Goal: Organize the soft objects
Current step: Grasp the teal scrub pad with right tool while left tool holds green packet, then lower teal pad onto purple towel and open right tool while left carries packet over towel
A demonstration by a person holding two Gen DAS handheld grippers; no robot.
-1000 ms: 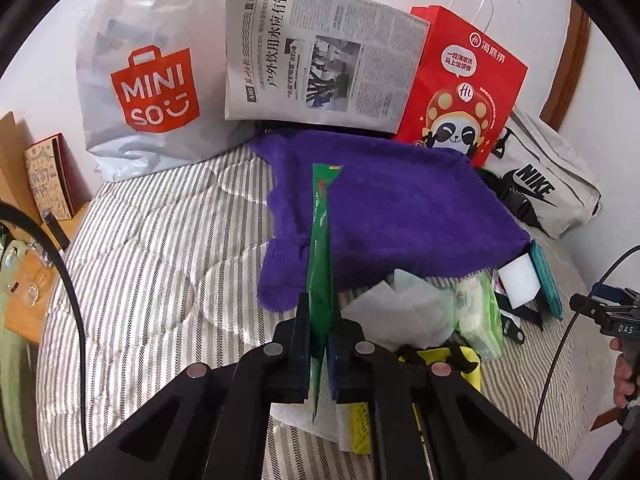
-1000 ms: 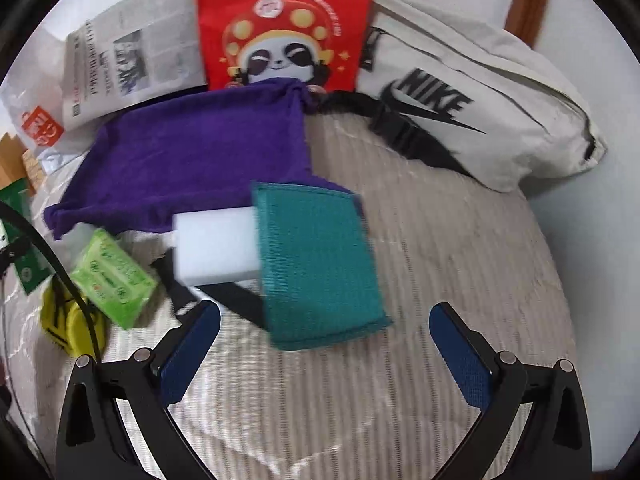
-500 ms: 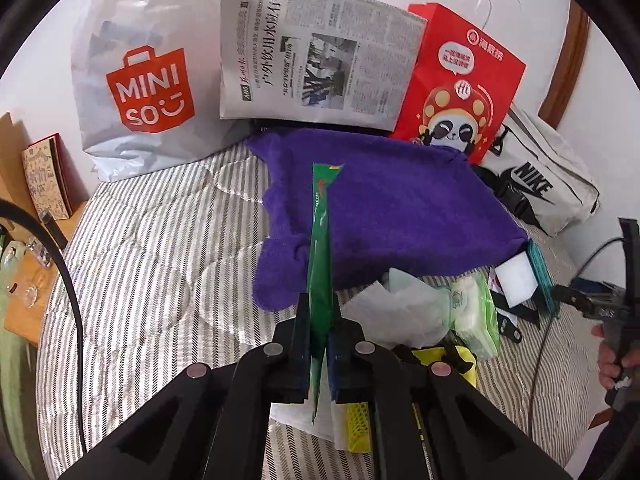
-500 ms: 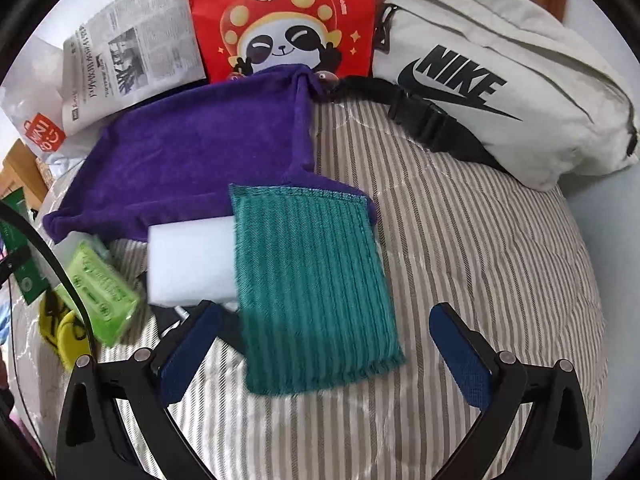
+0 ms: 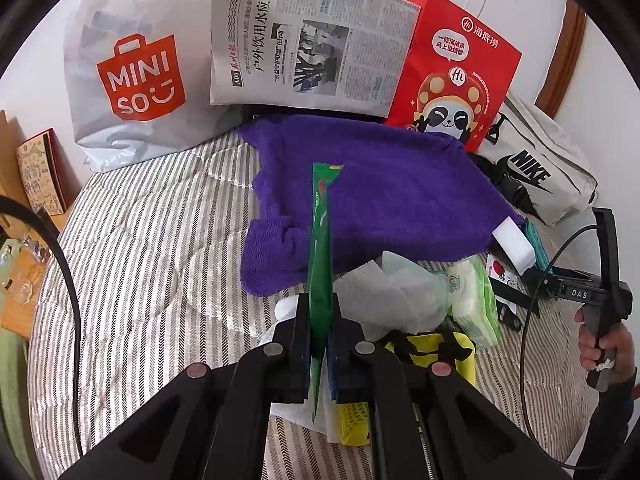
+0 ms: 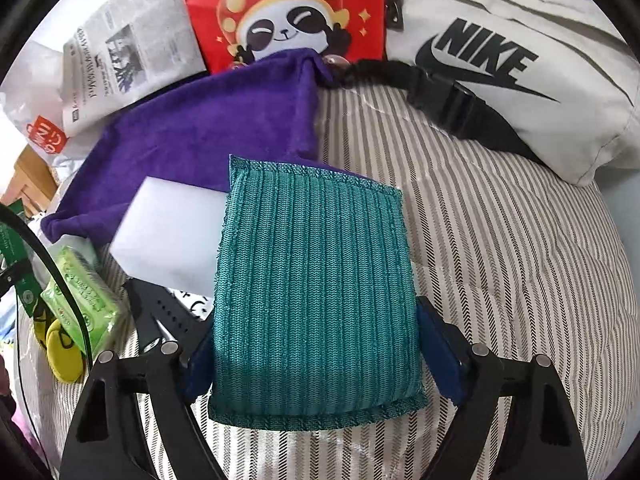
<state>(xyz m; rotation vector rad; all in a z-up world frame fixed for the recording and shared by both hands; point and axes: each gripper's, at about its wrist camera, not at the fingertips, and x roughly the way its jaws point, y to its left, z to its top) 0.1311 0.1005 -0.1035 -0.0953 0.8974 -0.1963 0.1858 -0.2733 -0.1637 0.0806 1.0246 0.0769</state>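
My left gripper (image 5: 319, 320) is shut on a flat green packet (image 5: 321, 248), held edge-on above the striped bed (image 5: 140, 260). A purple towel (image 5: 380, 192) lies spread behind it. My right gripper (image 6: 320, 344) is open, its blue pads on either side of a teal knitted sponge pad (image 6: 316, 280) that lies on the bed. A white foam block (image 6: 168, 236) sits against the pad's left side. The purple towel (image 6: 208, 128) is just beyond. The right gripper also shows in the left wrist view (image 5: 576, 288).
A green tissue pack (image 5: 472, 300), white tissues (image 5: 384, 296) and a yellow item (image 5: 432, 352) lie in front of the towel. A Miniso bag (image 5: 136, 72), newspaper (image 5: 312, 40), red panda bag (image 5: 456, 76) and white Nike bag (image 6: 520, 64) line the wall.
My right gripper has moved forward and down, so the teal pad now lies between its open fingers. My left gripper has kept hold of the green packet, almost still.
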